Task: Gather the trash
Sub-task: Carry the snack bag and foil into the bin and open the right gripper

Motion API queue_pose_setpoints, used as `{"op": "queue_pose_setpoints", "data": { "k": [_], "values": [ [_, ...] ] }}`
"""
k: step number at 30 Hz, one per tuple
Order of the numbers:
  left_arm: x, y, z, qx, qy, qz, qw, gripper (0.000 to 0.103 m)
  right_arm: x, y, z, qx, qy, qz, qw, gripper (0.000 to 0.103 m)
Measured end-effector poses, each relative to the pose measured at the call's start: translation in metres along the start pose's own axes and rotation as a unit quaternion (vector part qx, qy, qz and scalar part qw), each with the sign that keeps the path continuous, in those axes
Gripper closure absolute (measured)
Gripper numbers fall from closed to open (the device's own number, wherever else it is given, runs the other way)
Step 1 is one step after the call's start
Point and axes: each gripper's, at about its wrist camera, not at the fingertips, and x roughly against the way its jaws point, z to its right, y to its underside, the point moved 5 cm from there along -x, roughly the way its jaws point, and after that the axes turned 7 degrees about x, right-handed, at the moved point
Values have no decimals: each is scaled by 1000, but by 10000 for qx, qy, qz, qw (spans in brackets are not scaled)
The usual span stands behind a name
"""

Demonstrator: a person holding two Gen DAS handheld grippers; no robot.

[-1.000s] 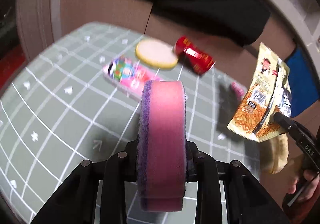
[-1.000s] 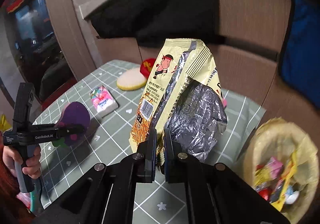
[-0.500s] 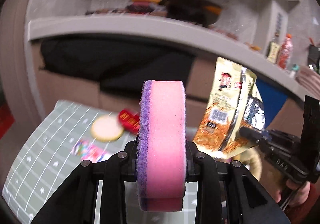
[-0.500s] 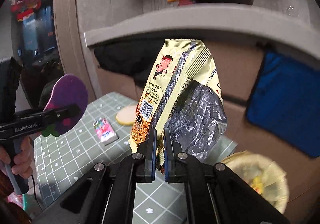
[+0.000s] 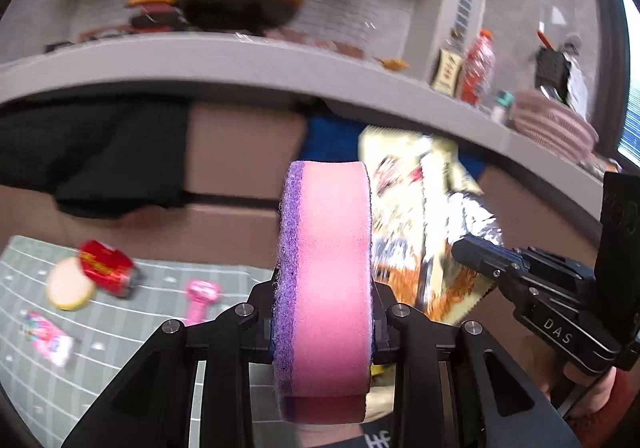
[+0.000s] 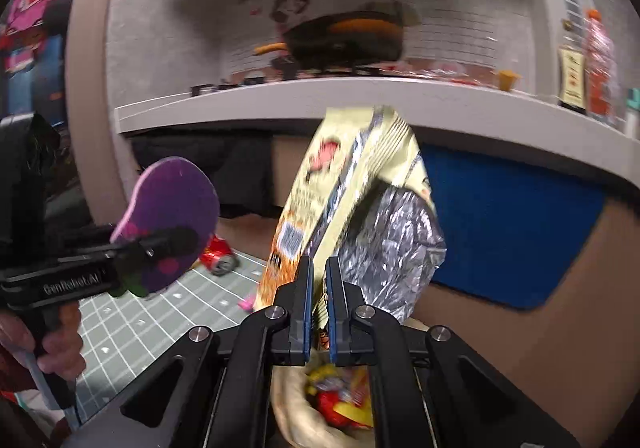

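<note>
The left gripper (image 5: 326, 312) has its 2 fingers squeezed tight on a pink and purple sponge (image 5: 326, 280), held up in the air. The right gripper (image 6: 318, 304) has its fingers almost together, pinching the bottom of a yellow snack bag (image 6: 352, 208) with a shiny silver inside. The bag stands up tall right over a woven basket (image 6: 292, 408) with bright wrappers in it.

On the green counter (image 5: 132, 328), near the far edge, lie a red can (image 5: 106, 268) on its side, touching a round yellow sponge (image 5: 68, 284), and a small pink thing (image 5: 202, 296). A pink packet (image 5: 48, 336) lies closer to the left edge.
</note>
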Motion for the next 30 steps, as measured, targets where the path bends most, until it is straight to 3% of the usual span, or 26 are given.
{"op": "queue_pose_setpoints", "data": {
  "k": [5, 16, 20, 22, 24, 26, 30],
  "values": [
    [-47, 24, 22, 42, 152, -458, 9988, 72, -4, 25, 26, -180, 151, -222, 9995, 97],
    [-110, 60, 1, 291, -29, -1175, 9926, 72, -52, 75, 75, -888, 18, -740, 9933, 97],
    [-120, 68, -8, 363, -90, -1314, 9906, 72, -64, 89, 67, -1076, -572, -973, 9878, 97],
    [-120, 70, -13, 359, -120, -1331, 9904, 72, -70, 103, 55, -1159, -1006, -1253, 9802, 95],
    [-117, 69, -15, 331, -136, -1308, 9908, 72, -77, 124, 39, -1181, -1323, -1695, 9694, 87],
    [-113, 67, -18, 286, -154, -1244, 9917, 72, -79, 141, 26, -1022, -1401, -1976, 9648, 78],
    [-111, 66, -25, 419, -142, -1244, 9912, 72, -88, 168, 12, -710, -1147, -2469, 9596, 75]
  ]
}}
